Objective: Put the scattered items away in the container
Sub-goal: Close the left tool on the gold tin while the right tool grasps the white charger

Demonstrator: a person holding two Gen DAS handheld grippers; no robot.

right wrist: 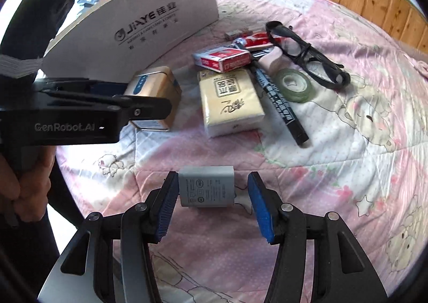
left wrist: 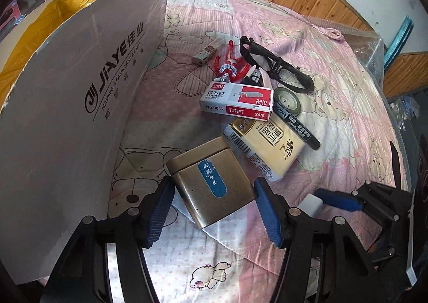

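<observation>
While every item lay outside the box (left wrist: pixel 80 105) | left gripper (left wrist: pixel 214 204) spread around tin (left wrist: pixel 211 182) | right gripper (right wrist: pixel 212 196) spread around charger (right wrist: pixel 206 189) | none packed

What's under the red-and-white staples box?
The red-and-white staples box overlaps the black marker pen's top end and the yellow tissue pack's far edge. Anything else beneath it is hidden.

- Bright, cool daylight fills both views, with soft, short shadows.
- Glare washes out the bedspread (right wrist: pixel 307 169) at lower left in the right wrist view.
- Fisheye bending curves the cardboard box (left wrist: pixel 67 115); corners go black.
</observation>
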